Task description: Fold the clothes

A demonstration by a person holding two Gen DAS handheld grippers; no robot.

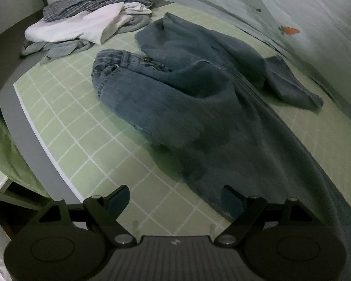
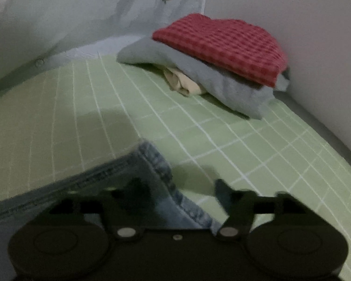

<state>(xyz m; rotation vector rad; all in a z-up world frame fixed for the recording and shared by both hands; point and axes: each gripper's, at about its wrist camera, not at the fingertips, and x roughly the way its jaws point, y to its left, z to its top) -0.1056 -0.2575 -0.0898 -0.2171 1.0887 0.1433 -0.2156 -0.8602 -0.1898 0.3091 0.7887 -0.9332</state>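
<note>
A pair of blue jeans (image 1: 187, 98) lies crumpled on the green checked sheet (image 1: 65, 121), waistband toward the far left, one leg running toward the near right. My left gripper (image 1: 175, 199) is open just above the sheet; its right finger (image 1: 231, 201) is at the near edge of the jeans leg. In the right wrist view a jeans leg hem (image 2: 156, 175) lies between the fingers of my right gripper (image 2: 177, 192), which is open. Its left finger is blurred and over the denim.
A heap of unfolded clothes, striped grey and white (image 1: 89, 16), lies at the far left. A folded stack with a red checked garment on top (image 2: 222, 46) sits by the wall. A pale blue quilt (image 1: 292, 11) borders the sheet. The bed edge (image 1: 16, 121) drops off at left.
</note>
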